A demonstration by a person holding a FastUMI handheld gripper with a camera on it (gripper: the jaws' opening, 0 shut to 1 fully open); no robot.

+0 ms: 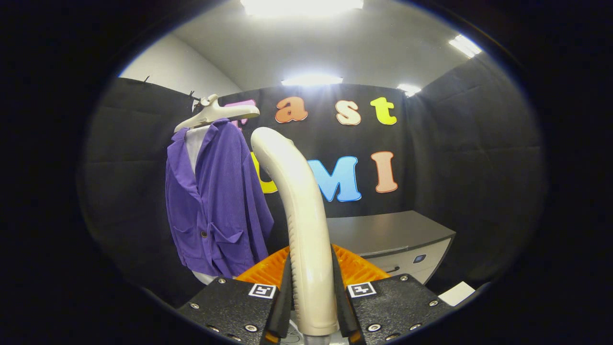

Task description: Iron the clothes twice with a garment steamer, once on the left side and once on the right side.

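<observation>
The gripper [312, 306] has both fingers clamped on the cream garment steamer handle [301, 225], which curves up toward 12 o'clock, while the purple jacket [215, 206] hangs on its hanger [215, 114] beyond them at 10 o'clock.

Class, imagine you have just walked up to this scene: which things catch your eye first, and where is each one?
First, the cream steamer handle, rising upright between the fingers of the gripper, which are shut on it. Next, the purple jacket on a pale hanger, ahead and to the left of the handle. Behind the handle, to its right, stands a grey cabinet.
</observation>
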